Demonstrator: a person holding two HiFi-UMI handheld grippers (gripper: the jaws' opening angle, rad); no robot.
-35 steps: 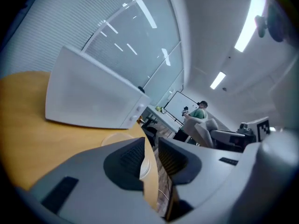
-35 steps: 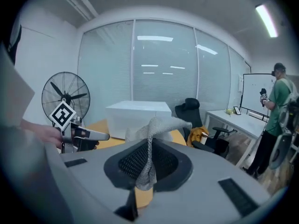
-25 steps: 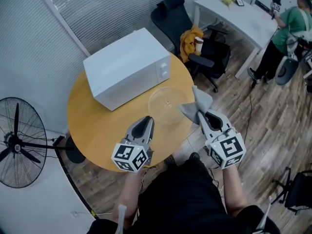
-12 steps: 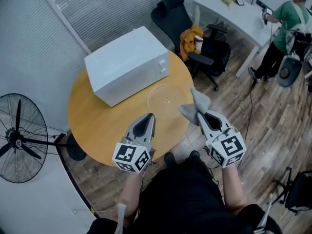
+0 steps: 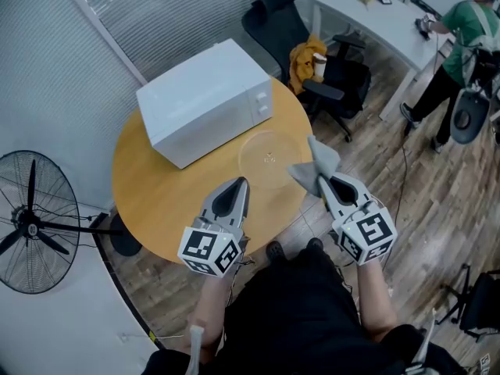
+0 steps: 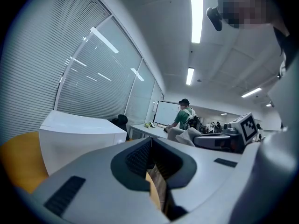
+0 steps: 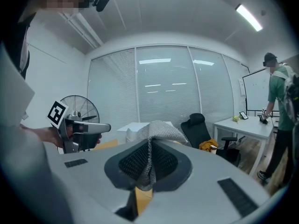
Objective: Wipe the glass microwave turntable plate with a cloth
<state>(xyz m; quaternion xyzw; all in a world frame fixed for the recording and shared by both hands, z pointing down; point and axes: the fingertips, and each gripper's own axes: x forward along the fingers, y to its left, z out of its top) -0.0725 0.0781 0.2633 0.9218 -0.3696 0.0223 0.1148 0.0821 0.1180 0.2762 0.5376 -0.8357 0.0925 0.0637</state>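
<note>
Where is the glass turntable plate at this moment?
In the head view the glass plate lies on the yellow table, beside the microwave, left of the cloth held by the right tongs.

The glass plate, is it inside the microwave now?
No, the glass plate lies on the yellow table, in front of the white microwave.

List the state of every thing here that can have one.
left gripper: fingers shut, empty.
right gripper: fingers shut on the cloth.
cloth: bunched, pinched at one end, by the plate's edge.
plate: out of the microwave, flat on the table.
microwave: door shut.
fan: blades not blurred, seems off.
</note>
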